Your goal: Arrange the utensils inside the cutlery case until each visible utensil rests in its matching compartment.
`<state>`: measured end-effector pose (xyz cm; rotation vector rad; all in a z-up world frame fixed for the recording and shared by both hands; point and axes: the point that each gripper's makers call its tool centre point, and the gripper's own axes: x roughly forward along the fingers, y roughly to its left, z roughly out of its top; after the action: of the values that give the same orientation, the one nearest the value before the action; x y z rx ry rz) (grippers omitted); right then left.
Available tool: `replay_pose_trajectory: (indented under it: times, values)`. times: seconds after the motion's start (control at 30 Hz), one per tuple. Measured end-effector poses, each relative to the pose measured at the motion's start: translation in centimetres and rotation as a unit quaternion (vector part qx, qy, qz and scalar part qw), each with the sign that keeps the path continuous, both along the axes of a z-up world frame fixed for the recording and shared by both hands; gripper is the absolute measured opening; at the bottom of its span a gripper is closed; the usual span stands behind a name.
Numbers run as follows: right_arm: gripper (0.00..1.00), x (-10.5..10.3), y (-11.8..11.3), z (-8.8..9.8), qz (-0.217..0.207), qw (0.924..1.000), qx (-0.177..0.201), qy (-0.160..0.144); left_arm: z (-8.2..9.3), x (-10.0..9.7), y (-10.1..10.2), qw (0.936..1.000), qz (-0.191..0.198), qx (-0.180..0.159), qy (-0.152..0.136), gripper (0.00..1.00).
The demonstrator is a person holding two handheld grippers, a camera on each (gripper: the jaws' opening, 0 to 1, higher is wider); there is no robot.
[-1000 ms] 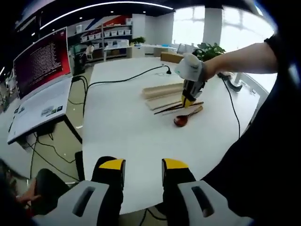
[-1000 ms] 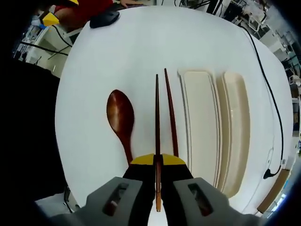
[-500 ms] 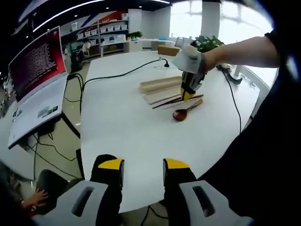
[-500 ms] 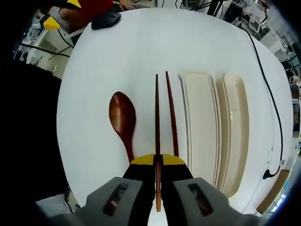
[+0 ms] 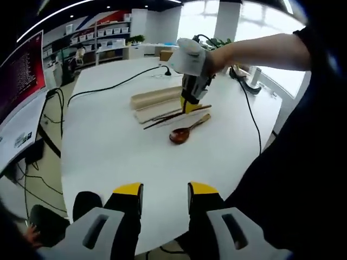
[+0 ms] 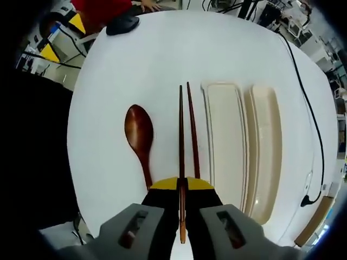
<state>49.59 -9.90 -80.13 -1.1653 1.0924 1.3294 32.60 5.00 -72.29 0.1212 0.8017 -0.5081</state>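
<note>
My right gripper [image 6: 181, 183] is shut on the near end of a dark wooden chopstick [image 6: 181, 130], which points straight ahead over the white table [image 6: 162, 54]. A second chopstick [image 6: 192, 130] lies just to its right, next to the cream cutlery case [image 6: 225, 141], whose two long troughs hold nothing. A brown wooden spoon [image 6: 139, 130] lies to the left, bowl away from me. In the left gripper view my left gripper [image 5: 165, 189] is open near the table edge, well short of the spoon [image 5: 181, 132], the case [image 5: 154, 100] and the right gripper [image 5: 189, 107].
A black cable [image 6: 312, 108] runs along the table's right side to a plug. A dark object [image 6: 122, 23] sits at the far edge, near a person in red. A screen [image 5: 19, 70] stands off the table to the left. A person's arm [image 5: 255, 51] reaches across.
The left gripper view has swung, so the case and spoon sit more to the left. The right gripper stays shut on the chopstick; the loose chopstick looks slightly nearer to it.
</note>
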Motion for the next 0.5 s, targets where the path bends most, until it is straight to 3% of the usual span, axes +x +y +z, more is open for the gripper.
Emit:
replay_pose_trajectory:
  times: [0.17, 0.5]
  values:
    - [0.00, 0.3, -0.6, 0.1, 0.008, 1.0000, -0.003, -0.003, 0.5, 1.2, 0.2, 0.9999, -0.001, -0.002, -0.011, 0.33]
    - [0.00, 0.8, -0.6, 1.3, 0.004, 0.9999, 0.007, -0.006, 0.7, 1.6, 0.3, 0.9998, 0.003, -0.008, -0.016, 0.31]
